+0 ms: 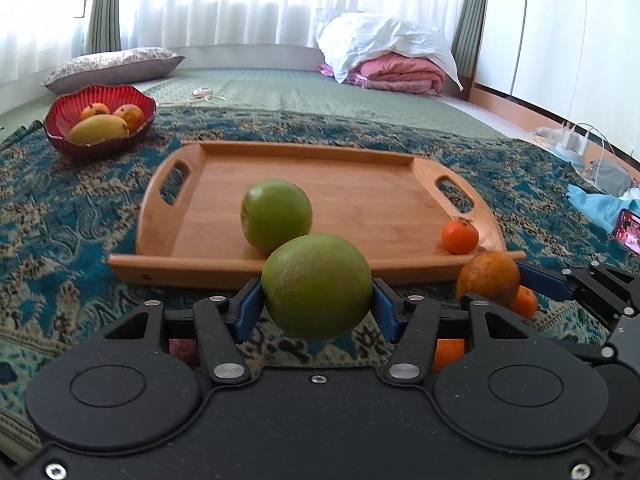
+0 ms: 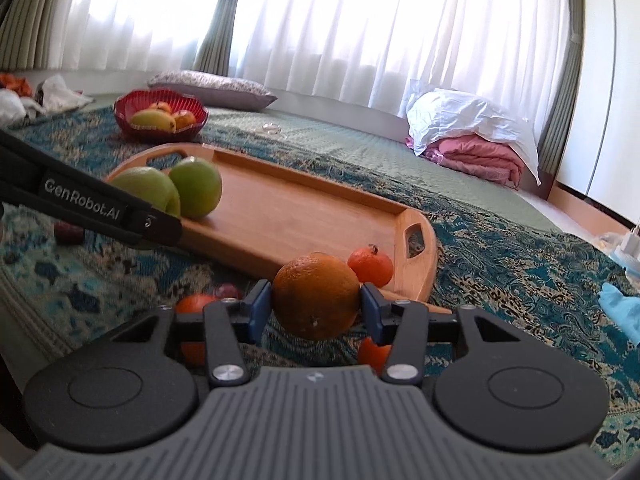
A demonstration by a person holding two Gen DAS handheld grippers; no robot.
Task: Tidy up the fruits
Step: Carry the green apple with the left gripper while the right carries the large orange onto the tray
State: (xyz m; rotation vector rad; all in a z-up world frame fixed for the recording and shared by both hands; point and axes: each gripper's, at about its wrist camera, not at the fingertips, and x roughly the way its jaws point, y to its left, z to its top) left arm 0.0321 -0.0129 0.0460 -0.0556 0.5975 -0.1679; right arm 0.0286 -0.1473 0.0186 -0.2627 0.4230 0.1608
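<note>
Nearest the cameras: left gripper [image 1: 317, 298], blue pads clenched on a green apple [image 1: 317, 286] carried clear of the patterned rug [image 1: 72, 216]; right gripper [image 2: 316, 302], pads pressed on either side of a large orange [image 2: 316, 296], likewise grasped. Beneath and beside the right gripper: small oranges lay on the rug, one [image 2: 194, 312] at left, another [image 2: 374, 354] partly hidden. Beyond: wooden tray [image 1: 360, 200] with cut handles, bearing a second green apple [image 1: 276, 216] near its front edge and a small tangerine [image 1: 460, 236] at its near right corner. Farther left: red bowl [image 1: 64, 120] on the rug, holding a yellow mango [image 1: 98, 129] and two orange-yellow fruits. Farthest: pillow [image 1: 112, 66], folded pink bedding [image 1: 400, 74], white curtains [image 1: 240, 0].
</note>
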